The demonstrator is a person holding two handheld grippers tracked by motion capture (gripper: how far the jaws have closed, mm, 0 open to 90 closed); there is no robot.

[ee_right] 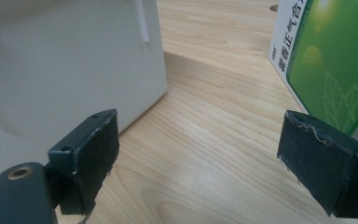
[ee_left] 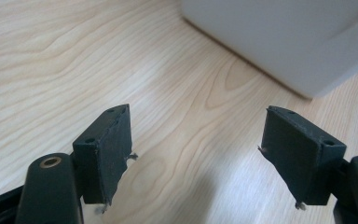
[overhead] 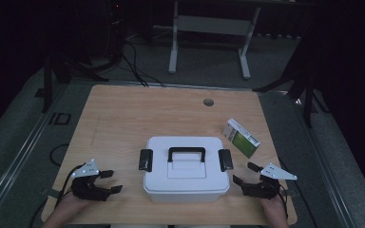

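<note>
A white plastic box [overhead: 185, 168] with a black carry handle [overhead: 186, 153] and a black latch on each side stands at the table's front middle, lid down. My left gripper [overhead: 111, 181] rests on the table to its left, jaws open and empty; the box's corner [ee_left: 303, 42] shows beyond them. On the box's right, my right gripper [overhead: 245, 173] is open too, with bare wood between its pads. The box wall [ee_right: 65, 65] is on its left and a green and white carton [ee_right: 331, 56] on its right. That carton [overhead: 241, 137] lies right of the box.
The wooden table [overhead: 123, 118] has a round cable hole [overhead: 208, 102] near its far edge. Beyond the table stand a white desk frame [overhead: 209, 33] and dark tripod legs on a grey floor. Cables trail off the front left corner.
</note>
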